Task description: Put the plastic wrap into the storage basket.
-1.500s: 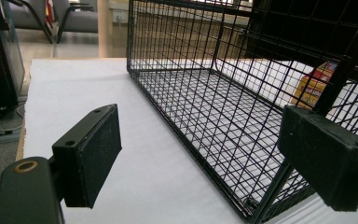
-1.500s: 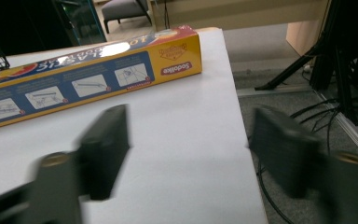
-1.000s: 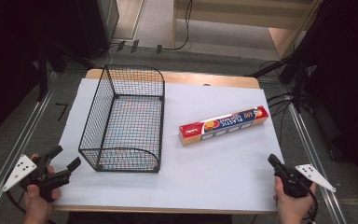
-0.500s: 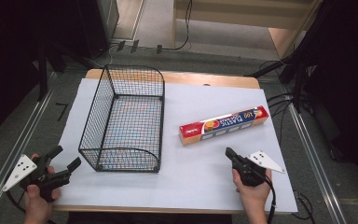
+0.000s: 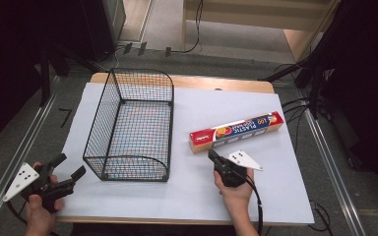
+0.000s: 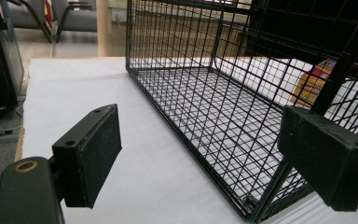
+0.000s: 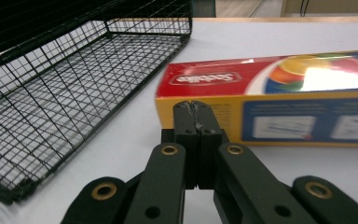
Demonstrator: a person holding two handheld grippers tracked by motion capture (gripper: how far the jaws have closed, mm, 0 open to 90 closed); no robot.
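— Fingers first: how do they stand?
— On the right gripper [image 5: 211, 156] they are pressed together with nothing between them; on the left gripper [image 5: 70, 166] they are spread wide and hold nothing.
— And the layout, biggest thing down?
— A white tabletop [image 5: 275, 182] carries a black wire basket [image 5: 133, 125] on its left half, its long axis running away from the person. To the right of it lies a long foil box [image 5: 236, 131].
— Which hand is nearer the box?
— The right one, by far. Its closed fingers [image 7: 194, 119] sit just short of the box's near long side, at the red end, apart from it. The left gripper hovers off the tabletop's near left corner, by the basket.
— How does the box point?
— It lies flat, long axis across the tabletop, the red end toward the basket and nearer the person, the far end angled away to the right. I'd judge the fingers must open before any grasp across its narrow width
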